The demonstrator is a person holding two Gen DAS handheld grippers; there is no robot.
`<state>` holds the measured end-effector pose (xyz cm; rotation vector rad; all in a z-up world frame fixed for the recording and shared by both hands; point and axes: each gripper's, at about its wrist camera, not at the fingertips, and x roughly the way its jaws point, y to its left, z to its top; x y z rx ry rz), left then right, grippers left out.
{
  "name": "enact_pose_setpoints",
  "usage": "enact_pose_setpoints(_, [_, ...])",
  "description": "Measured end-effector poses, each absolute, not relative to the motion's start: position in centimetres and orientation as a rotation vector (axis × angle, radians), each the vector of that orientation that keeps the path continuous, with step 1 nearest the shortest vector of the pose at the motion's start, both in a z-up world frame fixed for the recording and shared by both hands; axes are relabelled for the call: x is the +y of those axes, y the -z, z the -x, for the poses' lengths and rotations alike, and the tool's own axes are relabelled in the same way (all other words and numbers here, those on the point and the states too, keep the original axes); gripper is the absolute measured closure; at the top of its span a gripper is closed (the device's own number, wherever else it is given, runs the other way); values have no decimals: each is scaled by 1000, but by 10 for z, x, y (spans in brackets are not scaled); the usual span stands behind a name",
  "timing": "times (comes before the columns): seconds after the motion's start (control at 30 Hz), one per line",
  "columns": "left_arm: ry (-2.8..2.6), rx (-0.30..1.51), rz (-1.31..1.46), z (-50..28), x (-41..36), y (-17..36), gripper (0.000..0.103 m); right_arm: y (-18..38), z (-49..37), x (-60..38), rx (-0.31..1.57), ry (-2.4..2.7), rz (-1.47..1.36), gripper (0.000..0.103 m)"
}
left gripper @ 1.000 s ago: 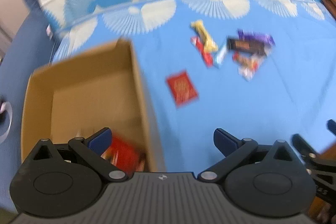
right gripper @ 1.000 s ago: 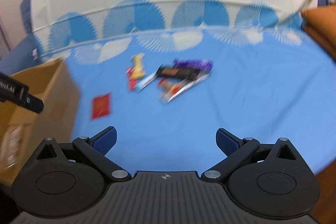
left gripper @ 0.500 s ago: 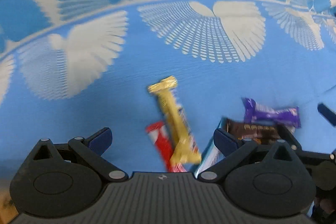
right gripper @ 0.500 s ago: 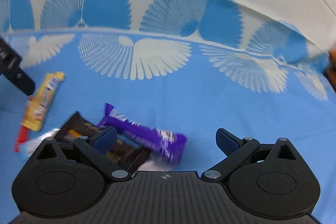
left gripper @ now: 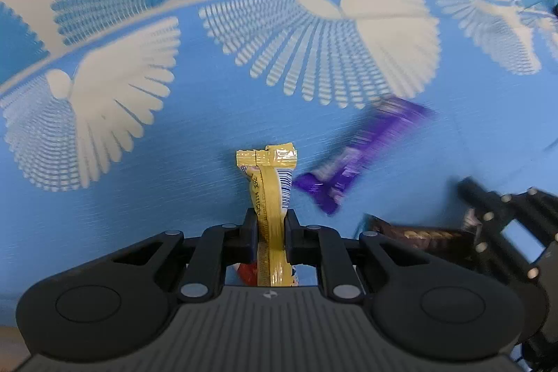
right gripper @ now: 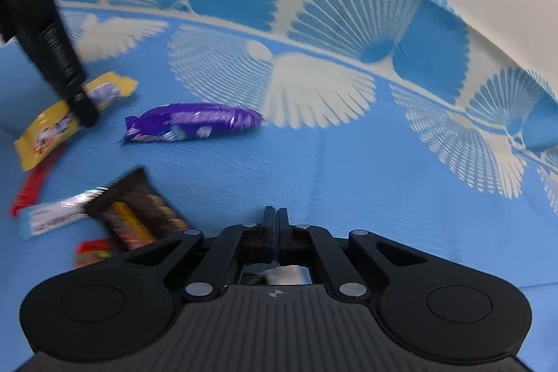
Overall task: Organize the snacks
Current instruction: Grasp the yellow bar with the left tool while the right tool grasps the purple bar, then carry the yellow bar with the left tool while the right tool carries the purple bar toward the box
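My left gripper (left gripper: 270,225) is shut on a yellow snack bar (left gripper: 270,183), which sticks out forward between the fingers; it also shows in the right wrist view (right gripper: 69,117) with the left gripper's finger (right gripper: 62,58) over it. A purple bar (left gripper: 359,159) lies just to the right (right gripper: 195,122). My right gripper (right gripper: 275,225) is shut, fingers together, a white scrap of wrapper (right gripper: 284,274) showing behind them. A brown bar (right gripper: 139,211), a white wrapper (right gripper: 55,215) and red packets (right gripper: 31,187) lie left of it.
Everything lies on a blue cloth with white and blue fan patterns (left gripper: 139,162). The right gripper's body (left gripper: 512,222) shows at the right of the left wrist view, over the brown bar (left gripper: 418,236). The cardboard box is out of view.
Both grippers moved from near the box to the snack pile and closed. The left one closed on the yellow bar. The purple bar shifted away from the brown one.
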<state>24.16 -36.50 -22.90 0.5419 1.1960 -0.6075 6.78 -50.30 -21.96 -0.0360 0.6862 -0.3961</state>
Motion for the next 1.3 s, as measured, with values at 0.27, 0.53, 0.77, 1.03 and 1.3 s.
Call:
enact_pose_setpoints(0.27, [628, 1086, -486, -226, -339, 167, 87, 179, -51, -506, 593, 410, -264, 24])
enact_pose_setpoints(0.53, [554, 1058, -484, -252, -302, 161, 87, 191, -132, -512, 608, 398, -610, 23])
enact_pose_setpoints(0.77, [550, 1069, -369, -246, -248, 130, 87, 183, -127, -465, 647, 525, -404, 76])
enact_pose_setpoints(1.03, [651, 1001, -249, -119, -142, 38, 87, 98, 55, -322, 521, 446, -311, 76])
enact_pose_setpoints(1.3, [567, 1002, -175, -6, -7, 5, 88, 70, 144, -174, 592, 245, -392, 76])
